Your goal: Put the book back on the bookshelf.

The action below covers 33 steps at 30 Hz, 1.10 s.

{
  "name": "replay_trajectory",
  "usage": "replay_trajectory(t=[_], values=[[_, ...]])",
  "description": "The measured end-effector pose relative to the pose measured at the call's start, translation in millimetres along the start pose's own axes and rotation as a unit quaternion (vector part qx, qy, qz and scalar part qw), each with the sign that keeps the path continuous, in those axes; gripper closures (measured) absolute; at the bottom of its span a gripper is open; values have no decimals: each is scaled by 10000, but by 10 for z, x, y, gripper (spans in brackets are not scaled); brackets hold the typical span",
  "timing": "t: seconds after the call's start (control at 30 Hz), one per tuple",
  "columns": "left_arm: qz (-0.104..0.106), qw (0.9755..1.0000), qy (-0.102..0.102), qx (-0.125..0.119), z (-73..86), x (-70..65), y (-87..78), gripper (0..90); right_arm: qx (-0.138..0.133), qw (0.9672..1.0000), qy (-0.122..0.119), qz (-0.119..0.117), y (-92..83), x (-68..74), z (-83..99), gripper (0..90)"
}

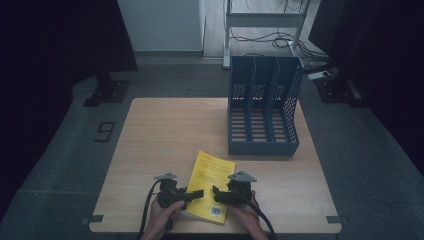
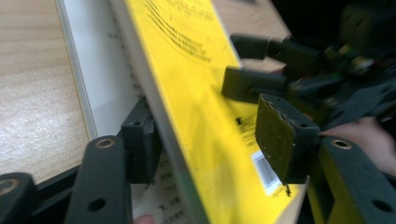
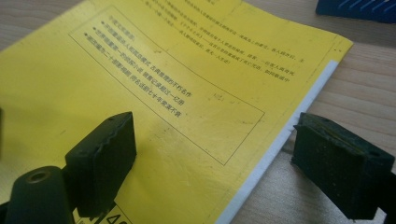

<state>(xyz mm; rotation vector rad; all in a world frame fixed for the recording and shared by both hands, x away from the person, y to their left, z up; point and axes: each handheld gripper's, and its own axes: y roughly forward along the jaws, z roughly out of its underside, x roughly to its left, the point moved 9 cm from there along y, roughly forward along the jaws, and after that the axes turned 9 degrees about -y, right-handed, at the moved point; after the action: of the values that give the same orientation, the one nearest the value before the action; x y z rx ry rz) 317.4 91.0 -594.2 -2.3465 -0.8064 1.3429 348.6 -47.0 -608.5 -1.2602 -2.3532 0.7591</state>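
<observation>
Paperback first: the thin yellow softcover book (image 1: pixel 210 184) with black print and a barcode lies at the near edge of my pale wooden table (image 1: pixel 155 140), between my two hands. My left gripper (image 1: pixel 196 193) has its jaws straddling the book's lifted cover, one pad under it against the white pages and one above, with gaps still showing, so it stands wide and grips nothing. My right gripper (image 1: pixel 216 190) hovers with its jaws spread wide, one over the yellow cover, the other beyond the page edge above bare wood. Farther back stands a blue plastic three-slot file rack (image 1: pixel 263 107), well apart from the book.
</observation>
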Motion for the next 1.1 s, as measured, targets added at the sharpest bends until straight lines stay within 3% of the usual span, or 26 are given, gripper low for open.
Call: replay_trajectory(t=[0.13,0.23,0.57,0.7,1.1], values=[[4,10000,40,4,-17,5,-12,437,1,10000,1,-4,0,0,0,126],[-138,9998,166,42,-15,26,2,440,2,10000,2,-1,0,1,0,127],[-449,9986,267,59,-136,52,69,446,-6,10000,6,-26,0,0,0,128],[-457,9987,222,103,-234,48,142,447,-11,10000,-8,-41,-2,-4,1,130],[-463,9985,289,-22,-250,100,175,541,-6,10000,1,-22,-2,-4,1,130]])
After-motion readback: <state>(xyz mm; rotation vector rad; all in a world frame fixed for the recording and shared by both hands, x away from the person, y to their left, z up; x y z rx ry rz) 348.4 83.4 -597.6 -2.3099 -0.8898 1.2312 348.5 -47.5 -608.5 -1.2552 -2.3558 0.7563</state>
